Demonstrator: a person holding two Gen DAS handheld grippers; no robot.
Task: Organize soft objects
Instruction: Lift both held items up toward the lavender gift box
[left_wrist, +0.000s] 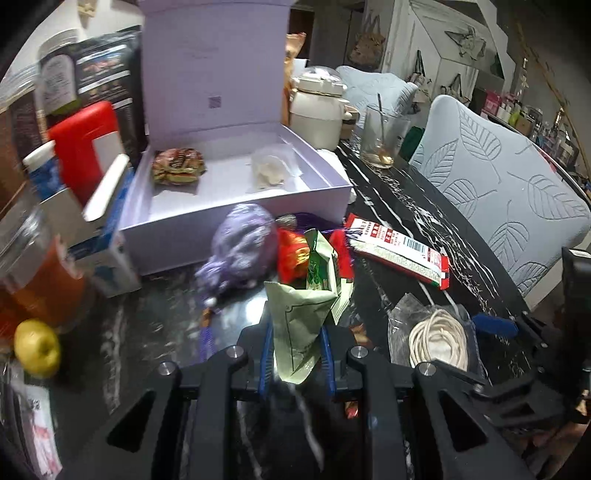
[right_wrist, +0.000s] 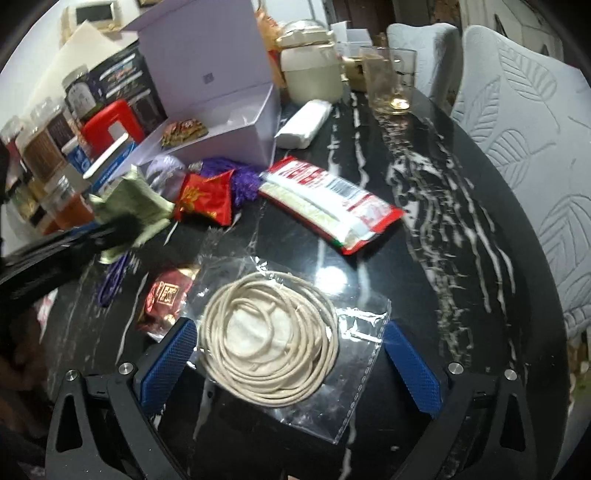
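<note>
The left gripper (left_wrist: 297, 354) is closed on a pale green paper packet (left_wrist: 301, 325), pinched at its lower end between the blue pads, with nothing seen propping it from below. The packet looks light and limp, creased where it is held; a grip near its middle would likely stop it folding. Its long axis runs away from the gripper toward the open lavender cardboard box (left_wrist: 236, 218) at the far left of the black marbled table (right_wrist: 424, 229). Two wrapped items already lie inside the box.

The right gripper (right_wrist: 290, 363) is spread wide, its pads (right_wrist: 168, 363) either side of a coil of cream cord in a clear plastic bag (right_wrist: 269, 339) near the table's front edge. The bag looks slippery and floppy; pinching through the coil itself seems safer. A red and white flat packet (right_wrist: 328, 201) lies slantwise mid-table, one end pointing toward the box.
</note>
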